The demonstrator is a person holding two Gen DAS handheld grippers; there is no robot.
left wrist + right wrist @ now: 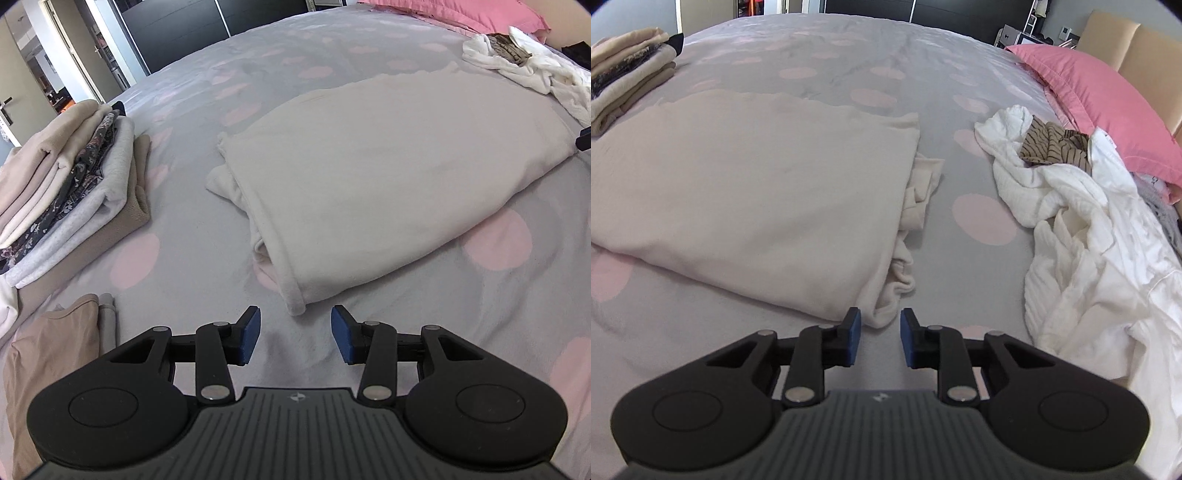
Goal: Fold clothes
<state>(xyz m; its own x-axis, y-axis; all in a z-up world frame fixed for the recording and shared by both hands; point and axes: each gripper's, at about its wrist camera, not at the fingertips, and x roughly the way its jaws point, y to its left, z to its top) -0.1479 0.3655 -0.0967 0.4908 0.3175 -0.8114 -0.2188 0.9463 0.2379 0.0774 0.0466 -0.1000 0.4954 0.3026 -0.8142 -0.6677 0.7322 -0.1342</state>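
A cream garment (376, 177) lies partly folded and flat on the grey bed with pink dots (207, 258). It also shows in the right wrist view (746, 199). My left gripper (295, 332) is open and empty, just short of the garment's near left corner. My right gripper (880, 338) is open and empty, just short of the garment's near right corner, where bunched cuffs (897, 284) stick out.
A stack of folded clothes (62, 184) sits at the left, also in the right wrist view (628, 74). A beige folded piece (55, 339) lies near left. A heap of white and striped clothes (1078, 206) lies at the right beside a pink pillow (1108, 103).
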